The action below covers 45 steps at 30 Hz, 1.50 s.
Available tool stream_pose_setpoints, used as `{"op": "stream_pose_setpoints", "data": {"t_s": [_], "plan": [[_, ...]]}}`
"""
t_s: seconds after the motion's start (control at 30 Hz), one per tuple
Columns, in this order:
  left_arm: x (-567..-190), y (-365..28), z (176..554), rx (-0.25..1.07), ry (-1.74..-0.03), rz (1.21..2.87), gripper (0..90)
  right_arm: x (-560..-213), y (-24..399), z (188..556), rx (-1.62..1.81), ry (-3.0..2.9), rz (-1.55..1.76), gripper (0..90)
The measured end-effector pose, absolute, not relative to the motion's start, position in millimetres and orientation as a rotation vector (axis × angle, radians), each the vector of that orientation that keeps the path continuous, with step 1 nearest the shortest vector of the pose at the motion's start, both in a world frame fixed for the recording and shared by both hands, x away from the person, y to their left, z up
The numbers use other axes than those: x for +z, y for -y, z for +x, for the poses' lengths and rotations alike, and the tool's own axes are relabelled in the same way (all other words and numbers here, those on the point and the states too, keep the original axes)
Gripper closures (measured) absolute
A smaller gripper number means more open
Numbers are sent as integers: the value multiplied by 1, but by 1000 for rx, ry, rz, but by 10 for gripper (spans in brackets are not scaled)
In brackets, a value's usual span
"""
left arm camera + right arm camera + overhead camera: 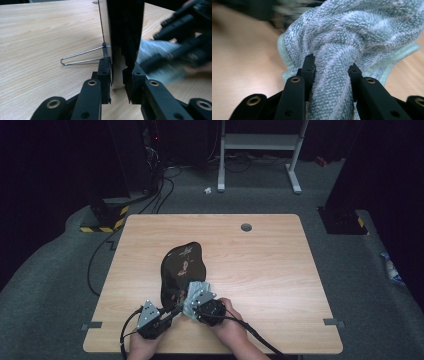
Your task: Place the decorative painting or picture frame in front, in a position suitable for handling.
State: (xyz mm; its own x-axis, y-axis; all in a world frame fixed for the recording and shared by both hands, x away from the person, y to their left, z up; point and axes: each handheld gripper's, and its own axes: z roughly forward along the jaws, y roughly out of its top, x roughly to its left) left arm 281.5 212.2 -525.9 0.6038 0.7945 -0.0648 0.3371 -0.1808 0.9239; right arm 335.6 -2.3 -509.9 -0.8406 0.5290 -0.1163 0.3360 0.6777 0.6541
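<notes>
A glossy black plate (182,267) with a pale pattern stands tilted on edge on the wooden table (265,275). My left gripper (172,312) is shut on its near edge. In the left gripper view the jaws (117,75) clamp the dark plate (125,30), whose back is light, and a wire stand (77,57) juts from it on the left. My right gripper (192,302) is shut on a bunched grey-green cloth (196,290) that lies against the plate's lower right side. In the right gripper view the cloth (352,30) is twisted between the jaws (332,70). The cloth (155,50) appears blurred beside the plate.
A round cable hole (246,227) sits near the table's far edge. Behind the table stand a white desk frame (260,145), floor cables (155,195) and a yellow-black striped base (105,222). The table's right half lies bare.
</notes>
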Motion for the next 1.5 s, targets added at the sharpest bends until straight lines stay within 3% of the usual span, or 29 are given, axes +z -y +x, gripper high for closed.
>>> {"op": "stream_pose_setpoints", "data": {"t_s": [0.3, 0.53, 0.67, 0.97, 1.5], "plan": [[-525, -213, 281, 543, -931, 1771, 757, -513, 9, 330, 1013, -2584, 699, 670], [-516, -216, 278, 581, -954, 1738, 582, -517, 25, 334, 1049, -2557, 716, 660], [-508, -219, 276, 601, -966, 1724, 553, -519, 31, 337, 1098, -2569, 752, 657], [-483, -216, 271, 666, -964, 1738, 521, -520, 33, 338, 1114, -2568, 769, 658], [-443, -219, 292, 644, -956, 1700, 520, -521, 33, 337, 1120, -2555, 784, 646]]}}
